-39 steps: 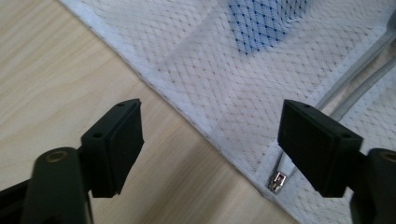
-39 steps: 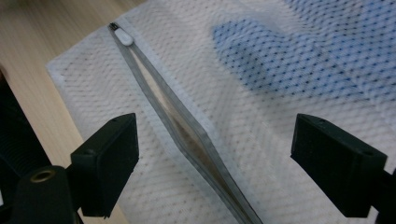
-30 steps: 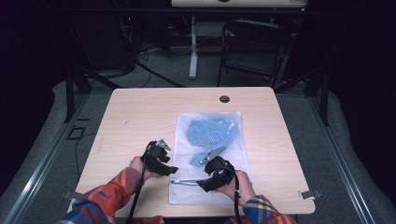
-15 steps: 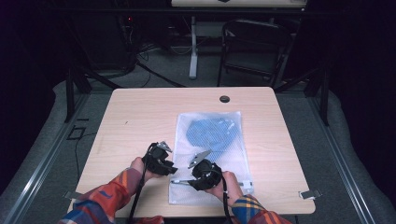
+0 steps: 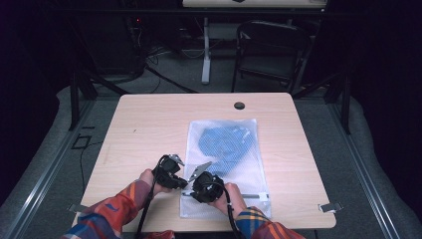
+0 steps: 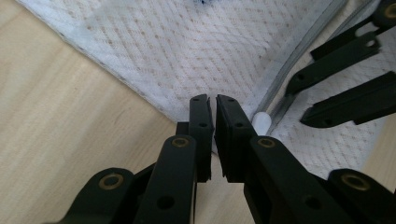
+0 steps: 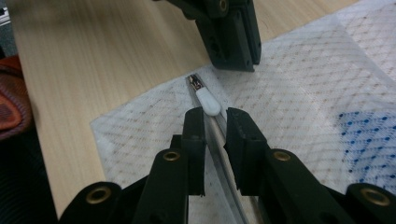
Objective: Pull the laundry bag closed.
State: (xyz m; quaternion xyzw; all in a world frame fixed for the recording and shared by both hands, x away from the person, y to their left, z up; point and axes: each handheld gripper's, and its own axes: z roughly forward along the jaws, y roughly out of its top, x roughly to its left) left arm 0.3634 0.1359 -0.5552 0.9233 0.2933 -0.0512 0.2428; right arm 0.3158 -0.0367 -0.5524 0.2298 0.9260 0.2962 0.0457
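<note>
At the near edge of the wooden table [image 5: 149,124], two forearms in plaid sleeves [image 5: 117,209] come in, each hand carrying a gripper. Both meet at the near left corner of a white mesh laundry bag [image 5: 226,169], which lies flat on the table, long side running away from the person.

The left gripper [image 6: 214,100] has just been closing, and its jaws are now almost together at the bag's edge, seemingly pinching the mesh by the corner (how much fabric is caught, I cannot tell). The right gripper [image 7: 215,116] has just been closing too; its jaws stand a little apart astride the zipper [image 7: 219,140], with the white zipper pull [image 7: 208,100] just beyond their tips. It does not appear to have hold of the pull yet.

The step in hand looks like working the zipper: the left pins the corner while the right lines up on the pull. The next move calls for the right jaws to advance slightly, close on the white tab, then draw it along the track while the left holds the fabric taut.

Farther off, a blue garment [image 5: 224,142] sits inside the bag's far half, and a dark cable hole [image 5: 239,105] marks the table's far edge.
</note>
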